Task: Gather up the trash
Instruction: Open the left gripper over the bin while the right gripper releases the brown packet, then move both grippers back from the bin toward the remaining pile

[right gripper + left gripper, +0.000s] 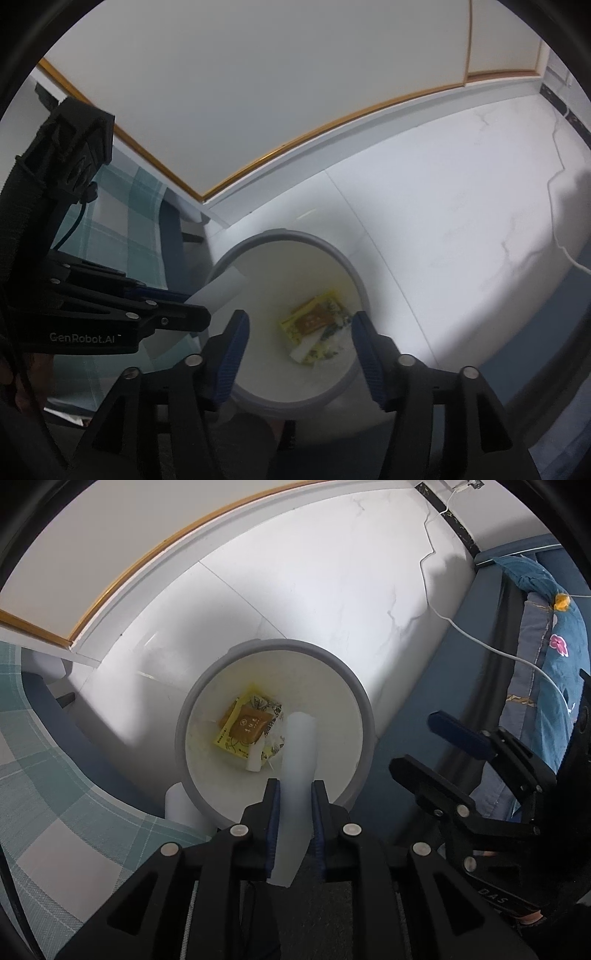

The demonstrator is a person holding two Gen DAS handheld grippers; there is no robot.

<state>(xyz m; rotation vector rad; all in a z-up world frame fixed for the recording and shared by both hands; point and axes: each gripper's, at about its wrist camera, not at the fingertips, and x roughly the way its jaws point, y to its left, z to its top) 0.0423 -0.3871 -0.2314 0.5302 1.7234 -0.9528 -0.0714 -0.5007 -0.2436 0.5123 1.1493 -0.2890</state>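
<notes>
A round white trash bin with a grey rim [364, 698] stands on the floor; it also shows in the right wrist view [354, 273]. Yellow and brown wrappers [247, 725] lie at its bottom, also seen from the right wrist [314, 321]. My left gripper [295, 786] is shut on a white foam tube [299, 753] and holds it over the bin's near rim; the tube shows in the right wrist view [221, 290]. My right gripper [299, 325] is open and empty above the bin; it appears in the left wrist view [436, 742].
A white marble-pattern tiled floor [332, 590] surrounds the bin. A green checked cloth [55, 775] lies to the left. A blue sofa with a floral cushion [550, 646] is on the right. A white cable [480, 638] crosses the floor. A white cabinet with a gold edge [258, 110] stands behind.
</notes>
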